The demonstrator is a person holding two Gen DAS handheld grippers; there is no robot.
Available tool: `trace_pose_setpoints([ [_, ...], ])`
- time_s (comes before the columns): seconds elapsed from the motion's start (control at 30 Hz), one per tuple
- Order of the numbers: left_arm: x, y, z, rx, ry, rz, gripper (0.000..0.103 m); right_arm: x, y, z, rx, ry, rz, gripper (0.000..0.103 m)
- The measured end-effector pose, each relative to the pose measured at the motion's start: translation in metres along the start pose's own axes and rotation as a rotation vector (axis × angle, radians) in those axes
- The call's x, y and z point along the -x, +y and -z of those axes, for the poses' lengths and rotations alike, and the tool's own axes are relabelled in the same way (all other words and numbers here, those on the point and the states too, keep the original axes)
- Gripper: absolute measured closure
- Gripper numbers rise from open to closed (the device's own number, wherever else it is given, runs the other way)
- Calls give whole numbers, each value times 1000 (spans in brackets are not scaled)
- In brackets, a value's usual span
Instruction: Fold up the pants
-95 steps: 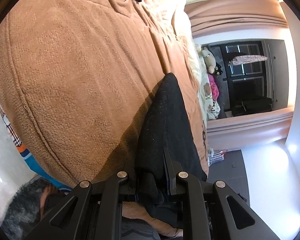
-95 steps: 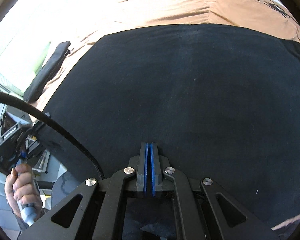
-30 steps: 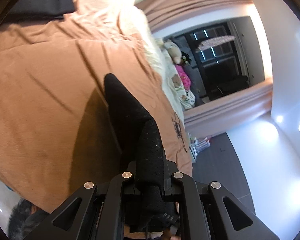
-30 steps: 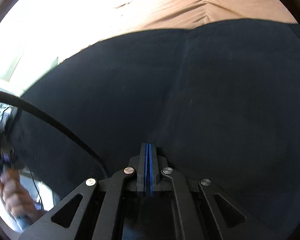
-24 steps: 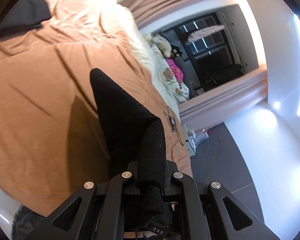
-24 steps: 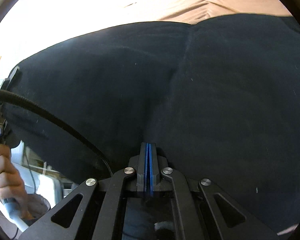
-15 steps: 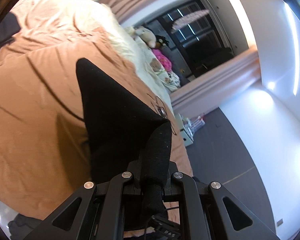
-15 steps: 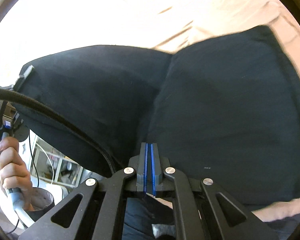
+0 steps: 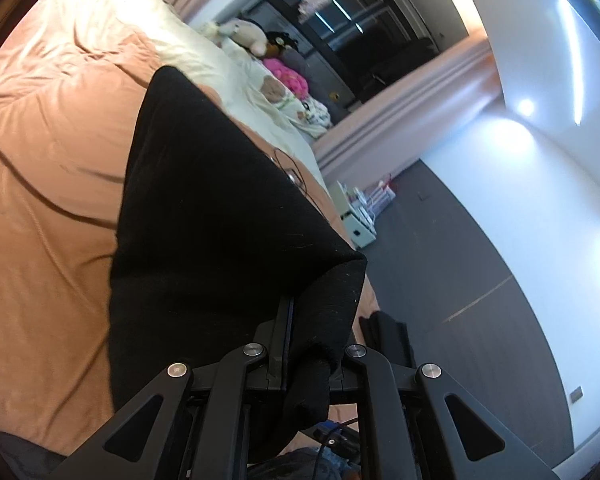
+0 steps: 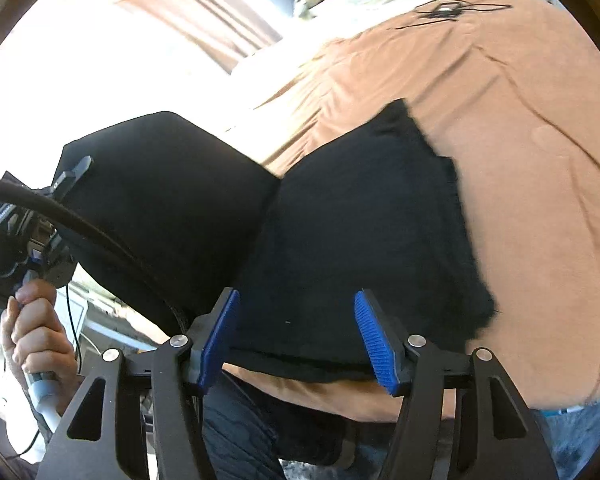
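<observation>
The black pants [image 10: 364,236] lie on the tan bed cover, one part flat and another part [image 10: 160,192] lifted at the left. In the left wrist view the pants [image 9: 204,216] hang as a black sheet from my left gripper [image 9: 312,336], which is shut on their bunched edge. My right gripper [image 10: 296,336] is open and empty, its blue pads [image 10: 374,340] spread just above the near edge of the flat part. The left gripper also shows in the right wrist view [image 10: 66,184], held in a hand.
The tan bed cover [image 10: 520,160] spreads to the right and far side. A cable [image 10: 444,10] lies on it at the back. Cream bedding and stuffed toys [image 9: 260,40] sit at the bed's far end. Grey floor [image 9: 460,260] lies beside the bed.
My right gripper has opened and let go of the pants, which now lie flat beneath it. My left gripper has kept hold and swung its part of the pants further over.
</observation>
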State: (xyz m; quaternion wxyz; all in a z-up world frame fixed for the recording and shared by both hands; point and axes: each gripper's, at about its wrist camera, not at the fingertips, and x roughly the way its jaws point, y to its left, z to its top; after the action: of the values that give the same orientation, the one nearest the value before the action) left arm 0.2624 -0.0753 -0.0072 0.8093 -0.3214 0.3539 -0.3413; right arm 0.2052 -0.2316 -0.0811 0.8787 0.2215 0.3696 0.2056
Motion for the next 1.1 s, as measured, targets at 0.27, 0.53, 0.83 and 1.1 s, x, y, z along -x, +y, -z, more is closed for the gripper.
trace_pose_setpoints([
  [0.27,-47,-15,17,-34,94,20,92,54,-42,15,-105,-87,59,44],
  [0.53,-114,-11,49,-35,247,3,92,86,-74,36,-189,-94,100,44],
  [0.83,-143,-18,72,-57,317,-20,93,106,-81,47,-240,-84,112,44],
  [1.1,-156,-16,91,-60,370,-20,92,114,-88,49,-254,-93,116,44],
])
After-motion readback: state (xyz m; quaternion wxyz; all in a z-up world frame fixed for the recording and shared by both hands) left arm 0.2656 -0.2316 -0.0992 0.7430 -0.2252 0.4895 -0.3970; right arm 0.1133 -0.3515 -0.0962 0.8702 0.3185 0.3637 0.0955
